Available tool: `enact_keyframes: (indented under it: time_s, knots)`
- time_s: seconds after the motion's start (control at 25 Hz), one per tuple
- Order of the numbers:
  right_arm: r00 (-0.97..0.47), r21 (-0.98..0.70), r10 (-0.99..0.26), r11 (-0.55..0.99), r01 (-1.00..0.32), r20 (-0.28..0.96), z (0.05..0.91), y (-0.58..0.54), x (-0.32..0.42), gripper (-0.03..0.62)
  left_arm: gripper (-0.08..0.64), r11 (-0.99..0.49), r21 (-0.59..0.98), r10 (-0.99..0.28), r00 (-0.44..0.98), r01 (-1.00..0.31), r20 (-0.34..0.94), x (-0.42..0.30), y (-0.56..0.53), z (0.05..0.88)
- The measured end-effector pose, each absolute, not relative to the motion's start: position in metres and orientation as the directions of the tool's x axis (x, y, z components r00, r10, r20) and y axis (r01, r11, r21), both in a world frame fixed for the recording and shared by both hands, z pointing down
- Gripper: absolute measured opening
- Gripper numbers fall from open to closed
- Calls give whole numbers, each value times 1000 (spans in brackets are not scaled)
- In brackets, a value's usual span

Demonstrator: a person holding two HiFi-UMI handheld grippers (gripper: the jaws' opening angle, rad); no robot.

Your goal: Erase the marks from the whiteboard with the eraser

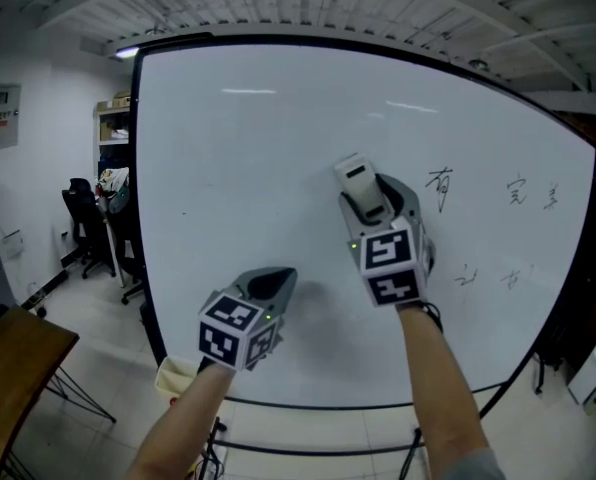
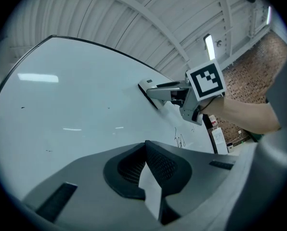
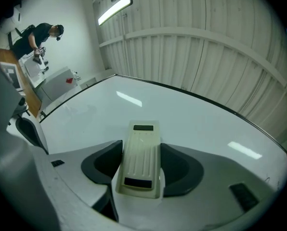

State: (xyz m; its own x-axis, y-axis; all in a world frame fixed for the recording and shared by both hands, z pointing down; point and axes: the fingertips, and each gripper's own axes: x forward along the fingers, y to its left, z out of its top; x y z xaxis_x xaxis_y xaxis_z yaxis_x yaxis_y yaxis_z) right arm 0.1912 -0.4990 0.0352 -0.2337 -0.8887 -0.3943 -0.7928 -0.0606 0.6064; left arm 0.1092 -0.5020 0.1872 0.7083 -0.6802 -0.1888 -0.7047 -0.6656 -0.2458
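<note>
A large whiteboard point(image 1: 258, 218) fills the head view, with black handwritten marks point(image 1: 440, 186) at its right side. My right gripper point(image 1: 363, 193) is shut on a cream eraser point(image 3: 141, 160), whose face lies against the board just left of the marks. The eraser point(image 1: 360, 183) sticks up past the jaws. My left gripper point(image 1: 270, 286) hangs lower left near the board, jaws shut with nothing between them. In the left gripper view the right gripper point(image 2: 170, 93) presses the eraser point(image 2: 150, 91) on the board, and marks point(image 2: 180, 139) show lower down.
A wooden table point(image 1: 13, 353) stands at the lower left, black office chairs point(image 1: 83, 218) and shelves behind the board's left edge. A person point(image 3: 35, 40) works far off in the right gripper view. The board's stand legs point(image 1: 498, 398) reach the floor.
</note>
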Motion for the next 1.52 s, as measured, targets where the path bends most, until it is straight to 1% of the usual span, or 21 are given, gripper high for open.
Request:
enact_keyframes:
  time_s: [0.2, 0.52, 0.72, 0.92, 1.04, 1.32, 1.52]
  knots:
    - [-284, 665, -901, -5, -747, -326, 75, -506, 146, 249, 3, -661, -215, -699, 694, -719, -175, 89, -505, 200]
    - [-304, 674, -915, 49, -737, -266, 74, -509, 145, 250, 3, -687, -184, -682, 711, -703, -171, 89, -500, 211]
    - [-287, 637, -909, 32, -771, -302, 52, -506, 168, 250, 3, -686, -187, -683, 711, -703, -168, 95, -497, 211]
    - [-238, 557, -893, -17, -830, -382, 2, -497, 228, 250, 3, -680, -199, -687, 708, -705, -161, 100, -496, 210]
    - [-210, 519, -891, -32, -854, -402, -16, -494, 248, 250, 3, -678, -203, -689, 707, -707, -162, 103, -497, 208]
    - [-145, 573, -904, -126, -810, -402, -10, -496, 236, 247, 3, -676, -189, -696, 701, -713, -154, 102, -498, 216]
    - [-168, 649, -924, -104, -754, -344, 8, -503, 200, 249, 3, -674, -180, -698, 698, -716, -162, 92, -494, 215]
